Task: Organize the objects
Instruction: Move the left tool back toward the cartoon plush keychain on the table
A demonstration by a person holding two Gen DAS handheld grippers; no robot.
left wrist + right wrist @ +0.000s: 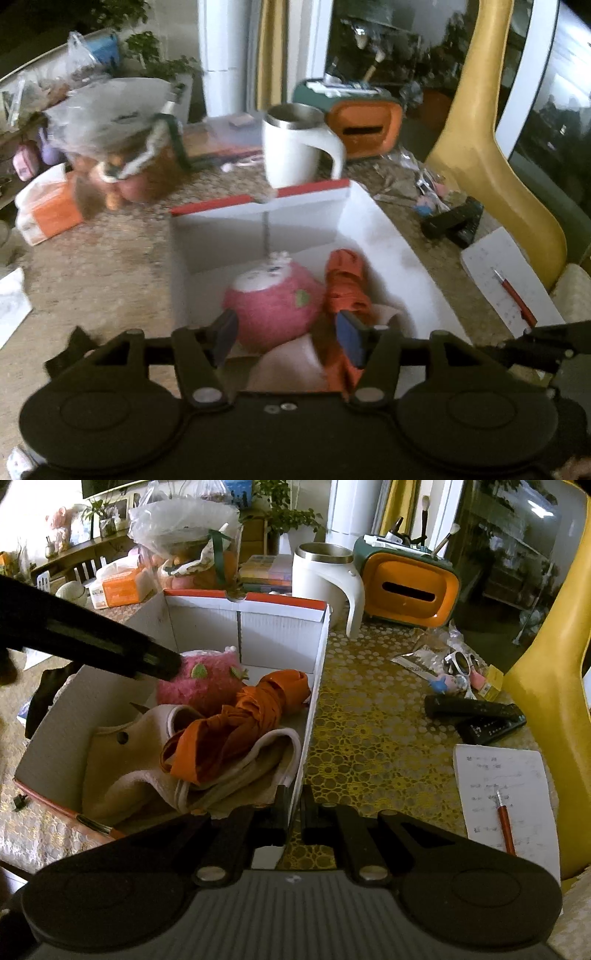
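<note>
The right tongs (293, 812) are closed on the right wall of the white box (314, 686). Inside lie a pink plush toy (207, 683), a folded orange umbrella (236, 723) and a beige cloth (129, 760). The left tongs (162, 664) touch the toy. A white mug (321, 576) stands behind.

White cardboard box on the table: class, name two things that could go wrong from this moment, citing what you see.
1. The right gripper is clamped on the thin side wall of the white box; pulling could bend it or drag the box into the white mug just behind.
2. The left gripper, open over the pink plush toy, might snag the orange umbrella beside it.
</note>
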